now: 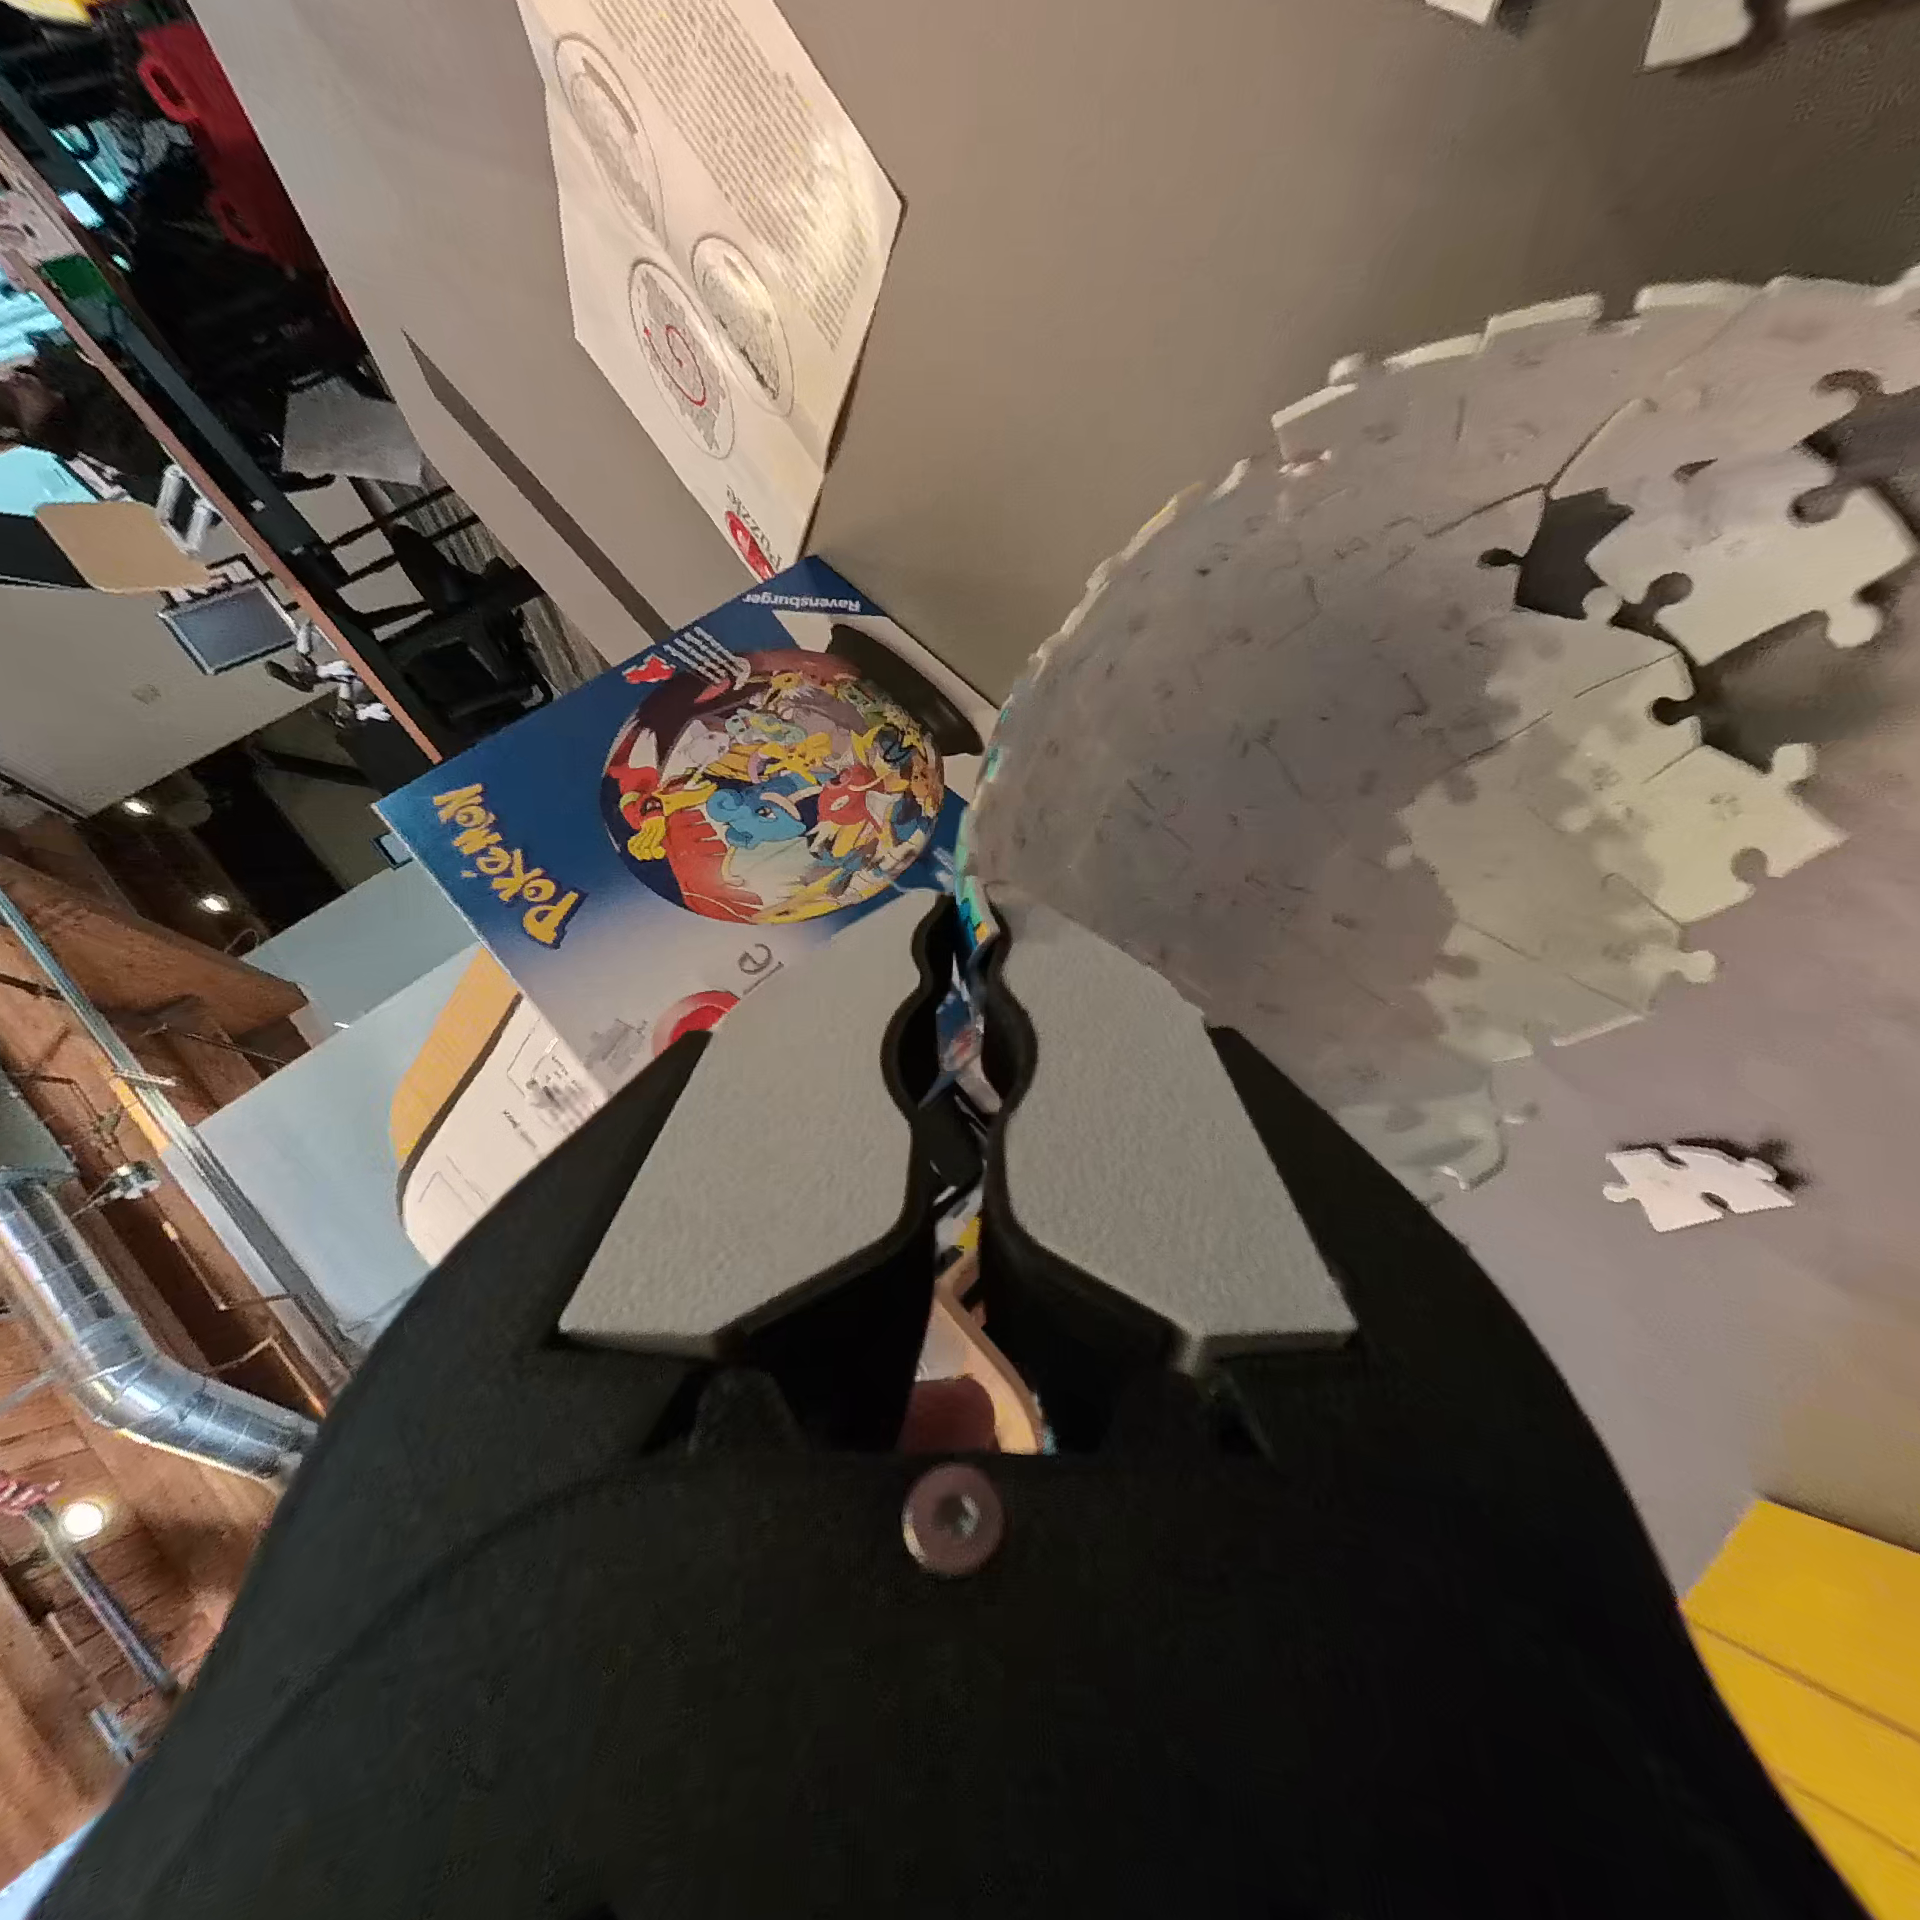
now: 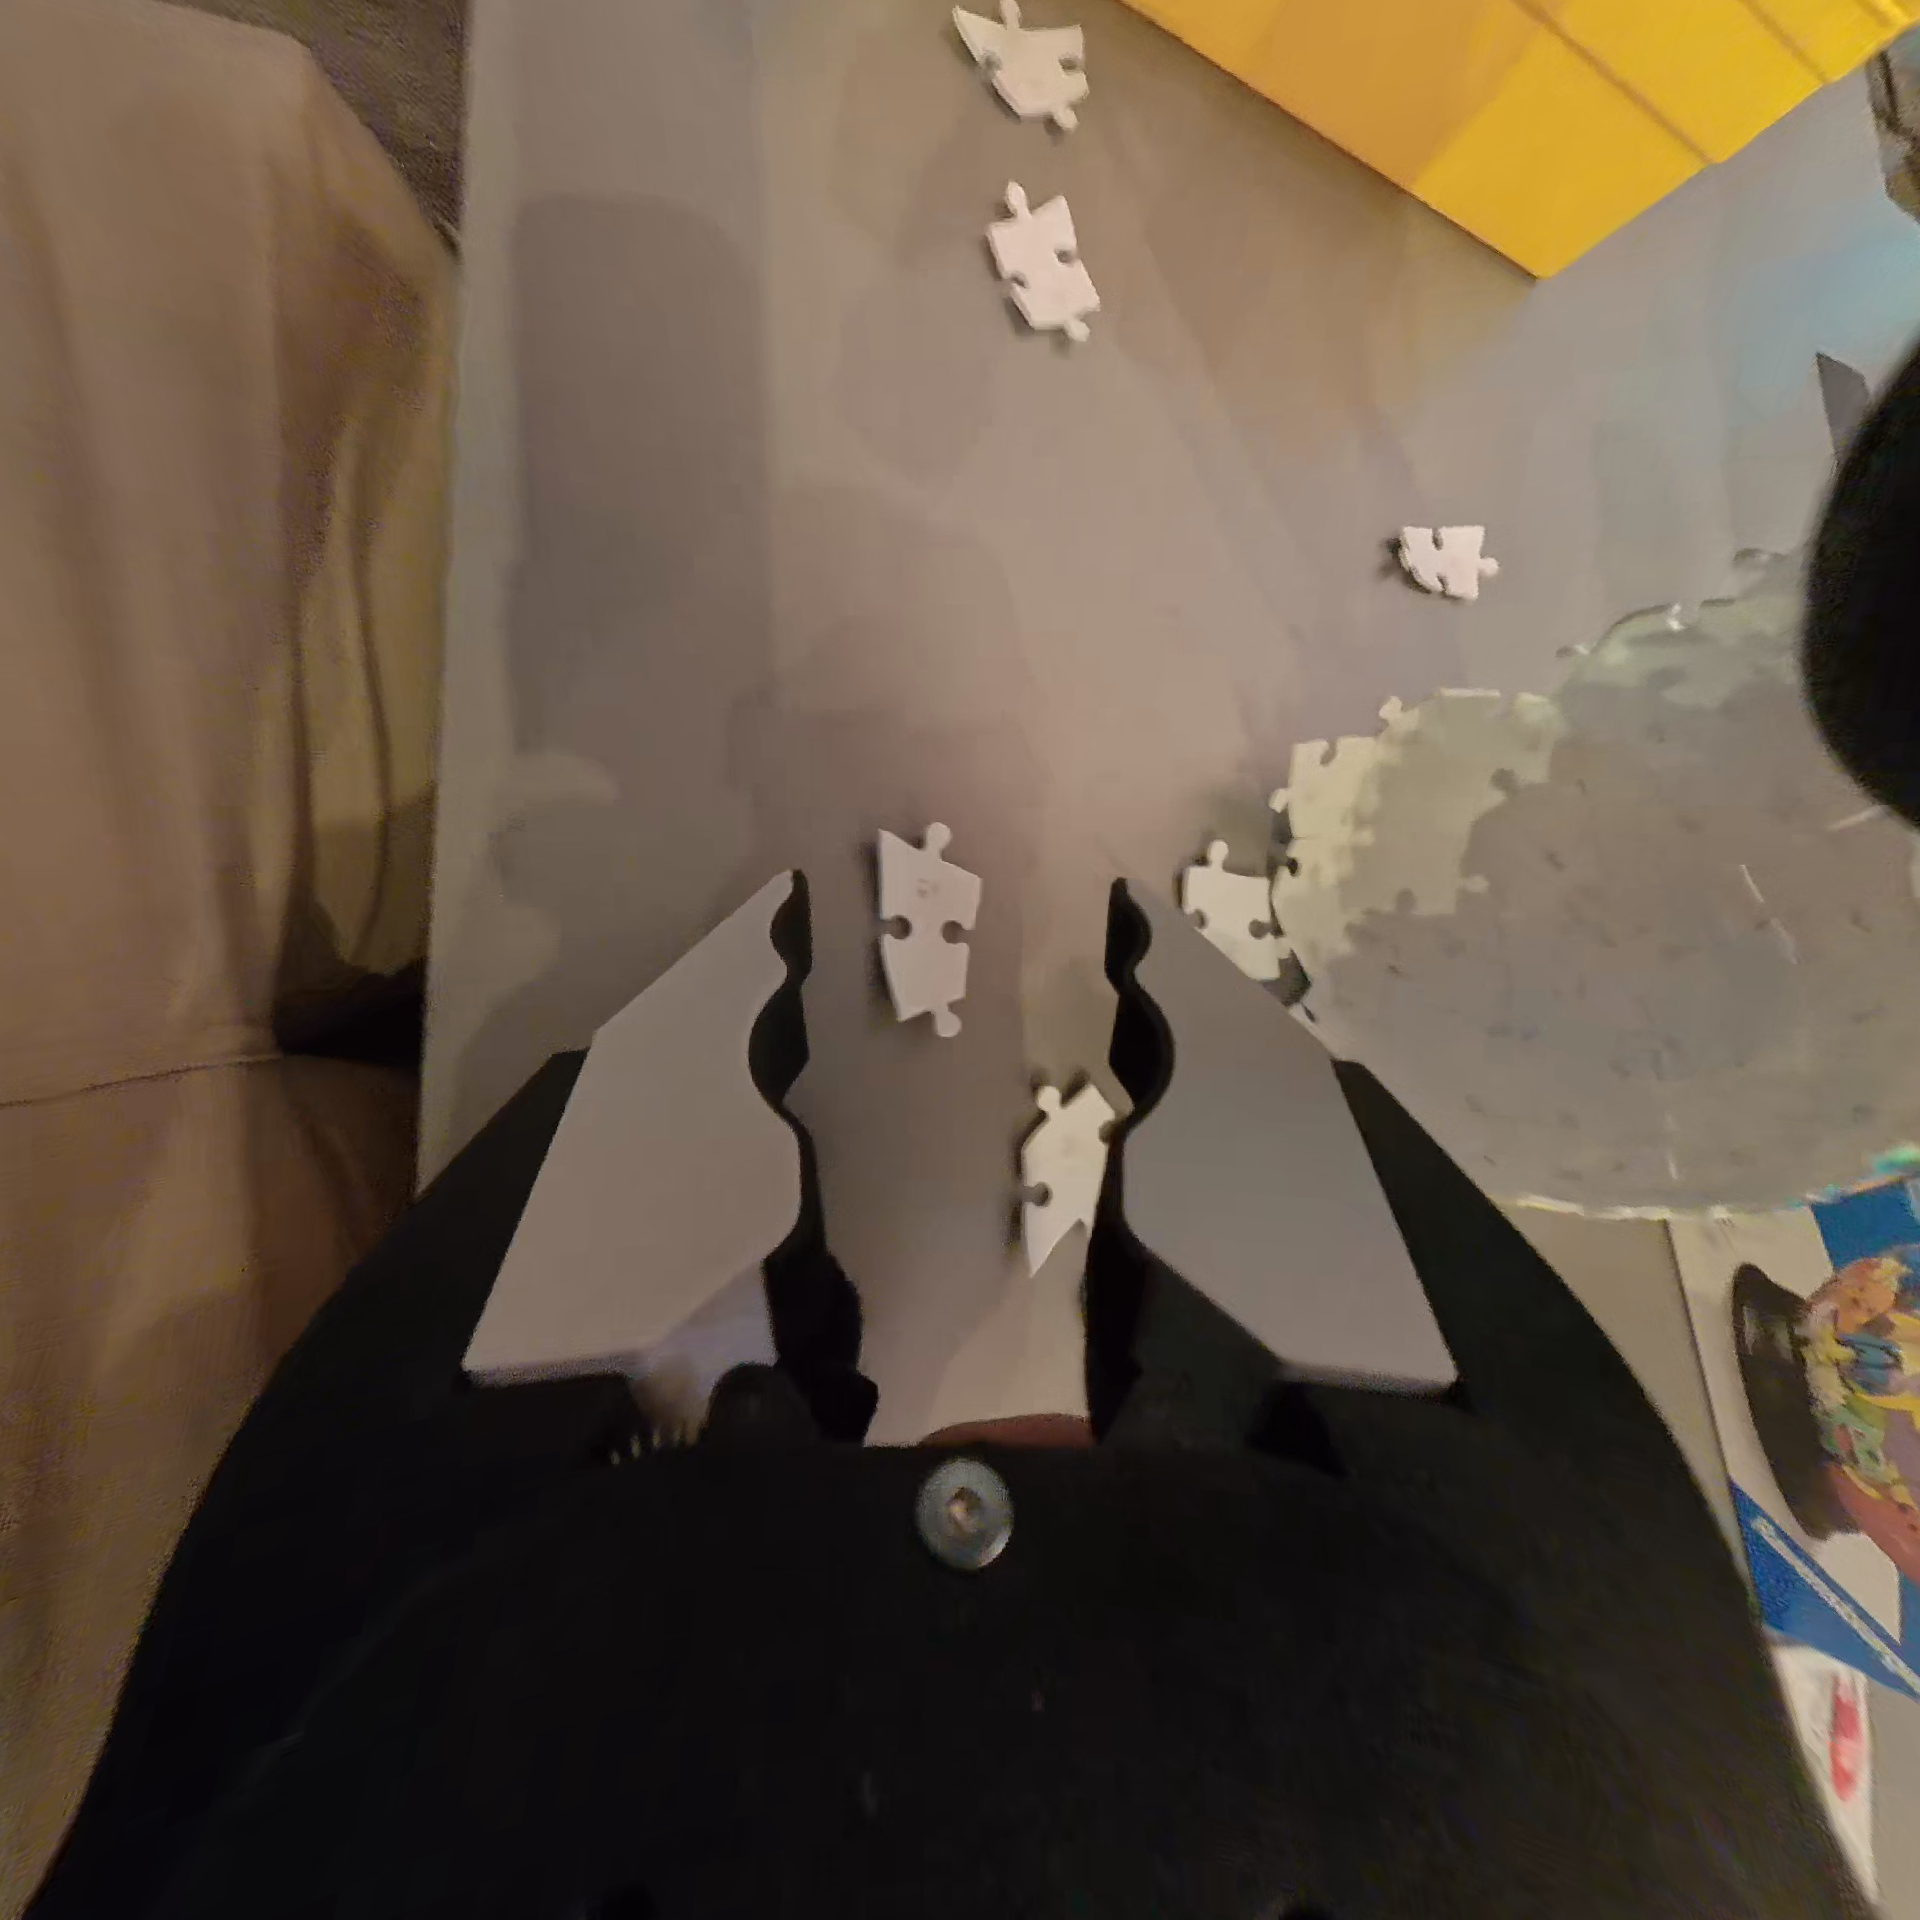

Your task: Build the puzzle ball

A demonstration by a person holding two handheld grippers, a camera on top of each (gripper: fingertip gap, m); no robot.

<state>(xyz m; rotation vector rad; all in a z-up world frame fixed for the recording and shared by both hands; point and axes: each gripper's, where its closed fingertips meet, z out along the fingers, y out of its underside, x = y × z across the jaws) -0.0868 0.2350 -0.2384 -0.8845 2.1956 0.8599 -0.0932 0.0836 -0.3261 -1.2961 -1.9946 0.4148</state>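
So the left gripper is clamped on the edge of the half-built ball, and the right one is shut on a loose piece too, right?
Not quite. The right wrist view shows the right gripper open and empty, with loose white pieces lying on the grey table between and ahead of its fingers. The rest holds: the left gripper is closed on the edge of the half-built ball.

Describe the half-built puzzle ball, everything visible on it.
The half-built puzzle ball is a curved, dome-like shell of interlocked pieces, seen from its plain pale grey-white inner side; the material looks like thin rigid plastic or card. Its edge is jagged with tabs and notches, and several piece-shaped gaps stay open near the upper right. A sliver of coloured print shows at its lower rim. The left gripper is shut on that rim. The shell appears lifted off the grey table, though blur makes contact uncertain.
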